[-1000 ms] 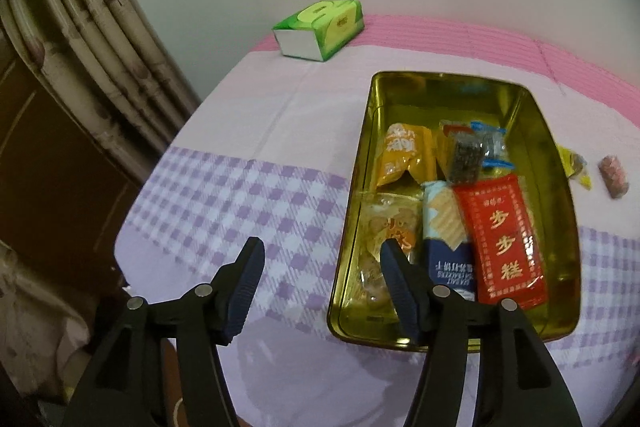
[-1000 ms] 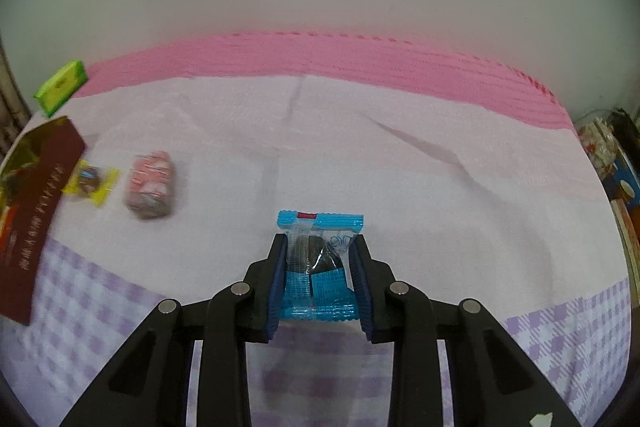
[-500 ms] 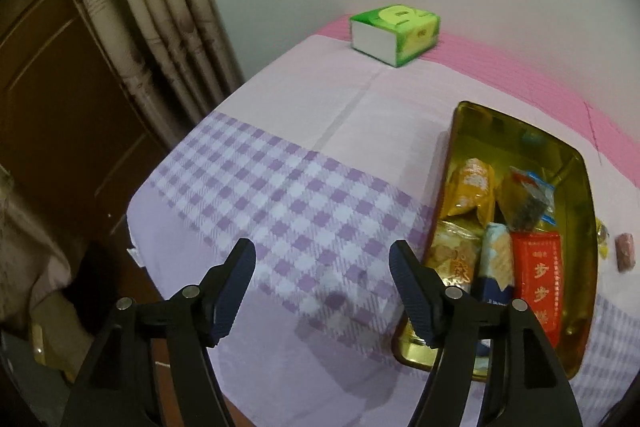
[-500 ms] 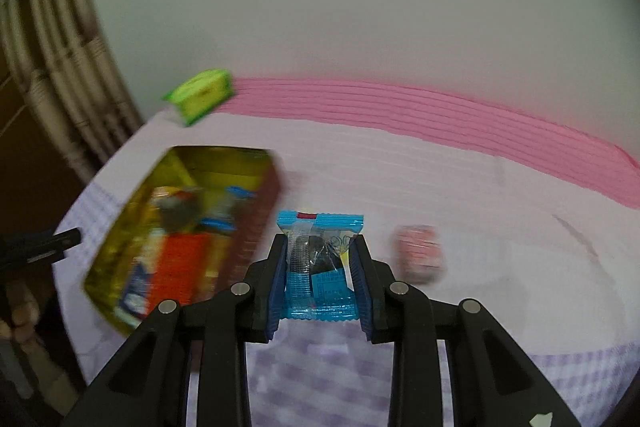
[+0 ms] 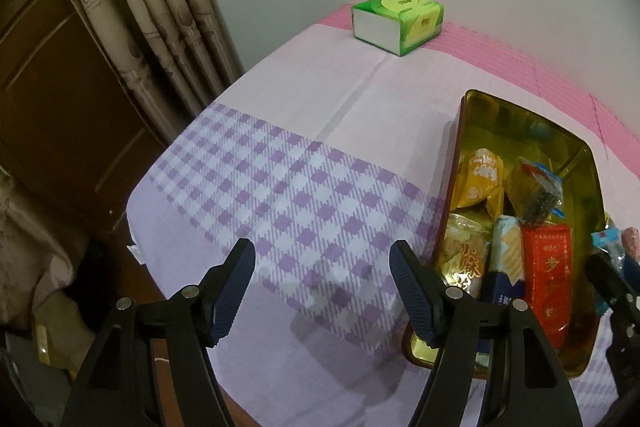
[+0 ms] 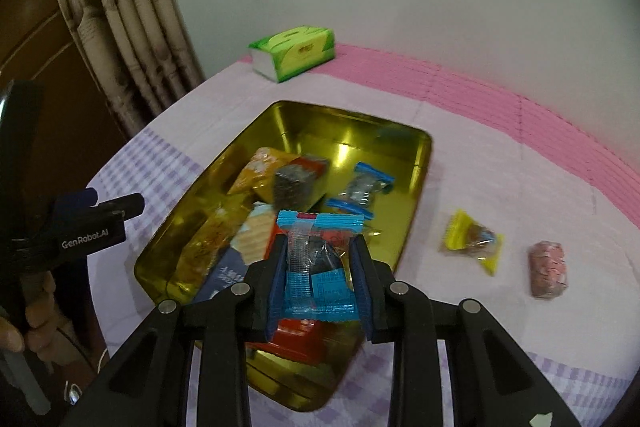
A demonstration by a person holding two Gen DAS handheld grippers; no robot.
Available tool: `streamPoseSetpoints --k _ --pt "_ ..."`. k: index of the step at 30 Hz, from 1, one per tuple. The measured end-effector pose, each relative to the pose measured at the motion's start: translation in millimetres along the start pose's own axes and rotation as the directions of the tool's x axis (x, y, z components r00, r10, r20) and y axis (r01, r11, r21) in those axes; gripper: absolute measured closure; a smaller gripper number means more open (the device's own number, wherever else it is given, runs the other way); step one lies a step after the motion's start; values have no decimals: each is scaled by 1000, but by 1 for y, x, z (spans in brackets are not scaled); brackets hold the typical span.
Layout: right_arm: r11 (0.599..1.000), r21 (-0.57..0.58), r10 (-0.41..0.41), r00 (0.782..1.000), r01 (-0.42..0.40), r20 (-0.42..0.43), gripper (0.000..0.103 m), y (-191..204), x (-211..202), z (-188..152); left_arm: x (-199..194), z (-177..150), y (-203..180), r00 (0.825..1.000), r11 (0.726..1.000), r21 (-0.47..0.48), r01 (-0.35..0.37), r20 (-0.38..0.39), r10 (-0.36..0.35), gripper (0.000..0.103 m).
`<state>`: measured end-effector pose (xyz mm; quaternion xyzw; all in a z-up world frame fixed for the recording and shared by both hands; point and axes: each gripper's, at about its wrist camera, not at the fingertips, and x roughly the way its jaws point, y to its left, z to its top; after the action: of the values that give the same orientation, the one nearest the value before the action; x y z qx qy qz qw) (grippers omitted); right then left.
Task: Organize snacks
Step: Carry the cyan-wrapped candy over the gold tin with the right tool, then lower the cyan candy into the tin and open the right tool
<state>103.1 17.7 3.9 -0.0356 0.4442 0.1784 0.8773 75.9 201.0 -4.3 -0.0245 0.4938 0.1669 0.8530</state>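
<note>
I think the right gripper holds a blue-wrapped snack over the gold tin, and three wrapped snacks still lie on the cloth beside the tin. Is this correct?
Almost. The right gripper does hold the blue-wrapped snack over the gold tin, but the right wrist view shows only two snacks on the cloth beside it, not three: a yellow-wrapped candy and a pink-wrapped snack.

tin [image 6: 416, 163] holding snack packets, tissue pack [image 6: 294, 53] behind, two sweets [image 6: 472, 241] right
</note>
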Motion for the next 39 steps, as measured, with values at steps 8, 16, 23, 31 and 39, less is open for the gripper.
streamPoseSetpoints --k 8,16,23,31,39 --pt "1000 -6 6 999 -6 -37 75 8 15 0 0 0 2 1000 1000 -17 9 -6 -9 33" --pt "1000 -15 0 999 0 -53 74 10 22 0 -1 1 4 1000 1000 -19 14 -9 -14 33" --pt "1000 -13 7 999 -8 -53 73 12 21 -2 -1 1 4 1000 998 -60 -9 -3 9 33" --pt "1000 -14 6 999 -6 -38 73 13 15 -1 -2 -1 0 1000 999 -49 -8 2 8 33" --pt "1000 5 -8 1000 8 2 73 3 -2 3 -3 -2 -2 1000 999 -48 -11 1 11 33"
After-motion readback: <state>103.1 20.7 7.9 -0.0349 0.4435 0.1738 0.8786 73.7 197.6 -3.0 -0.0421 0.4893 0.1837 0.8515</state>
